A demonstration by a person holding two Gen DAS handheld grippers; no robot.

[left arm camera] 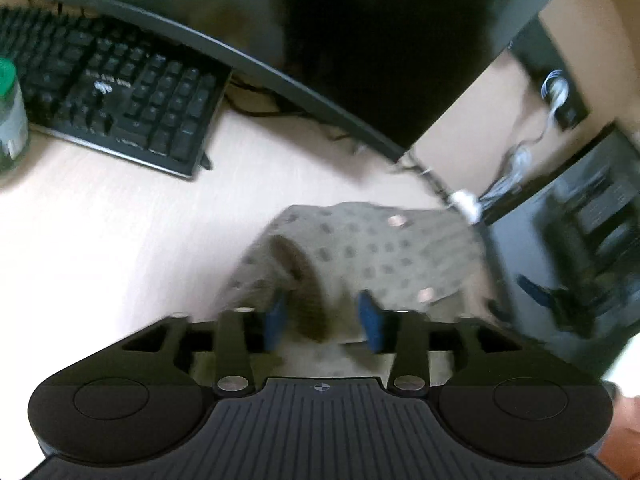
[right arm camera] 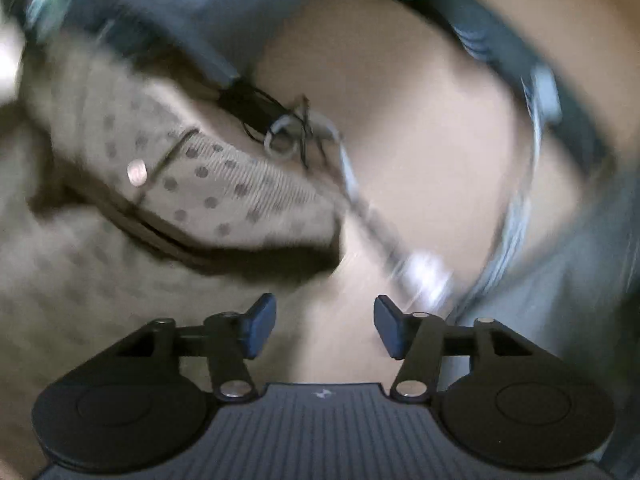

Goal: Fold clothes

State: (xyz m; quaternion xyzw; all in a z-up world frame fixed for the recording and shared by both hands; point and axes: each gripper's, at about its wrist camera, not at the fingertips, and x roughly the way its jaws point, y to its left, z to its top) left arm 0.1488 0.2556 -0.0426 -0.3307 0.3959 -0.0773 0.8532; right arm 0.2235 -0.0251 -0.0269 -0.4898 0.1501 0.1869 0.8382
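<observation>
Both views blurred, so detail is limited. The garment [left arm camera: 360, 252], beige with grey dots and pale snap buttons, is lying bunched on the desk [left arm camera: 100, 240] near its right edge, in front of the monitor [left arm camera: 360, 40]. One flap is lying over the rest with a dark tunnel-like opening under it, so a first fold looks started at most; squaring and remaining folds are still to do, as I judge it.

The left gripper [left arm camera: 323, 320] is hovering over the near part of the cloth, jaws apart, nothing pinched. The right gripper [right arm camera: 325, 326] is sitting just beside the garment's [right arm camera: 224, 196] edge, jaws apart and empty, over bare desk.

Containers: only a green-capped jar [left arm camera: 10, 116] is showing, by the keyboard [left arm camera: 120, 92]; contents cannot be told. Cables [right arm camera: 296, 136] are lying just behind the garment.
</observation>
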